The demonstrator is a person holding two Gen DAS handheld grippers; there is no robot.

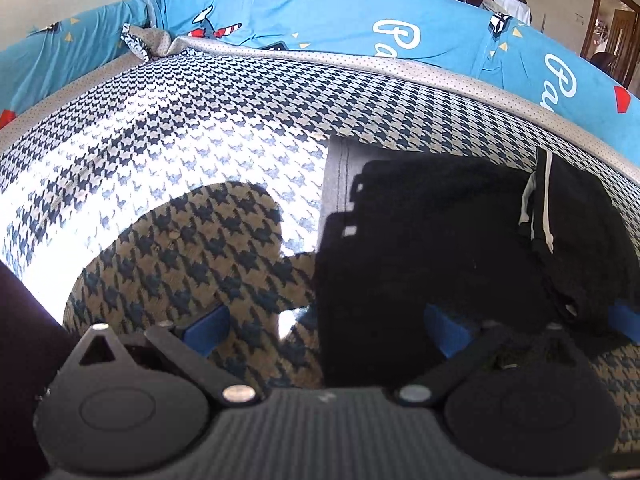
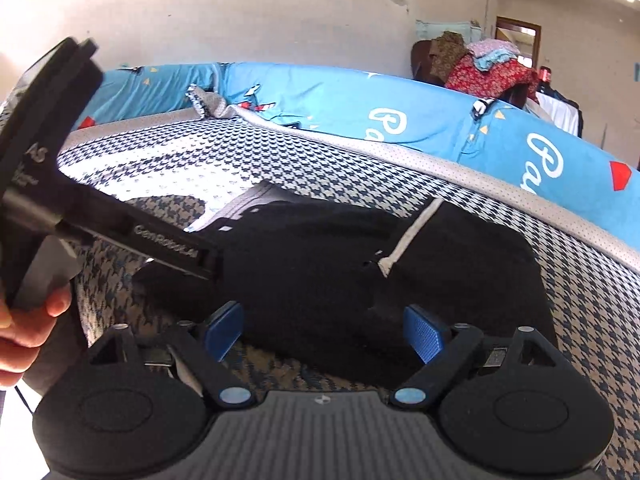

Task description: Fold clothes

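**Ana:** Nearest the lens in the left wrist view is the left gripper point(image 1: 326, 330), and its blue pads point(image 1: 210, 328) stand wide apart. Nothing is pinched between them; only the houndstooth bed cover point(image 1: 180, 152) and the near left edge of the black garment point(image 1: 440, 240) show through the gap.

**Ben:** And the right gripper point(image 2: 324, 330)?

**Ana:** Its jaws are spread too. The near edge of the black garment lies between the blue pads point(image 2: 426, 332), but I cannot see either pad pressing on it.

**Ben:** Where does the garment sit, then?

**Ana:** Flat on the bed cover, toward the right side of the left wrist view, folded into a rough block. A grey waistband point(image 1: 340, 176) shows at its far left corner, and a white drawstring point(image 1: 530, 204) lies across its right part.

**Ben:** What is at the far left in the right wrist view?

**Ana:** A person's hand point(image 2: 24, 332) holding the handle of the left gripper, whose black body reaches in over the garment's left end.

**Ben:** And beyond the bed?

**Ana:** A blue printed quilt point(image 1: 320, 16) runs along the far edge, with a pile of red and patterned clothes point(image 2: 480, 68) behind it at the far right, near a doorway point(image 2: 516, 36).
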